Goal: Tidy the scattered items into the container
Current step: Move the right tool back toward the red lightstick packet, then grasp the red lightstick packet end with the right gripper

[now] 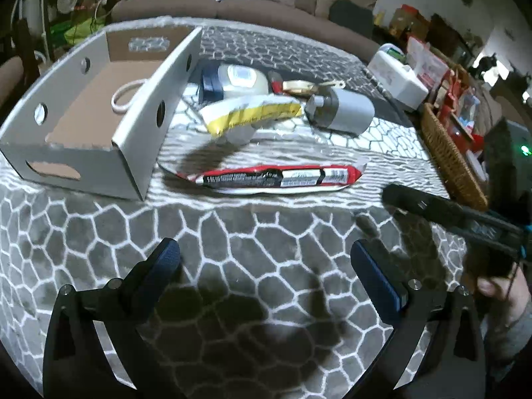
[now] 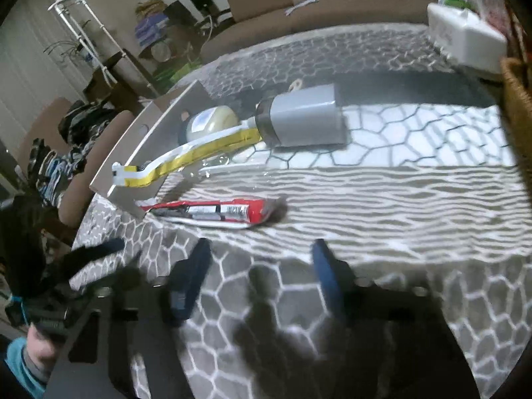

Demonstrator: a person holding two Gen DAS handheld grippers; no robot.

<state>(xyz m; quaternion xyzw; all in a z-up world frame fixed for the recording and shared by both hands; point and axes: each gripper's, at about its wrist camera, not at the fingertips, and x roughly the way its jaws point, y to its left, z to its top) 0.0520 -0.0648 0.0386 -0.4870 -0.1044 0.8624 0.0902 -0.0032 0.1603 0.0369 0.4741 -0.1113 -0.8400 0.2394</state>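
Note:
A grey cardboard box (image 1: 139,133) (image 2: 133,153) stands open at the left with a white cord (image 1: 124,94) inside. On the patterned cloth lie a red snack packet (image 1: 272,178) (image 2: 219,212), a yellow and white packet (image 1: 249,114) (image 2: 186,159), a cream jar with a dark lid (image 1: 236,81) (image 2: 206,123), a grey cylinder (image 1: 342,113) (image 2: 302,116) and a brass padlock with keys (image 1: 299,86). My left gripper (image 1: 266,259) is open and empty, short of the red packet. My right gripper (image 2: 262,262) is open and empty, also short of it, and shows in the left wrist view (image 1: 399,196).
A wicker basket (image 1: 449,156) (image 2: 518,99) with packets stands at the right edge. A white plastic box (image 1: 399,79) (image 2: 465,36) sits at the far right. A brown sofa (image 1: 232,10) lies beyond the table.

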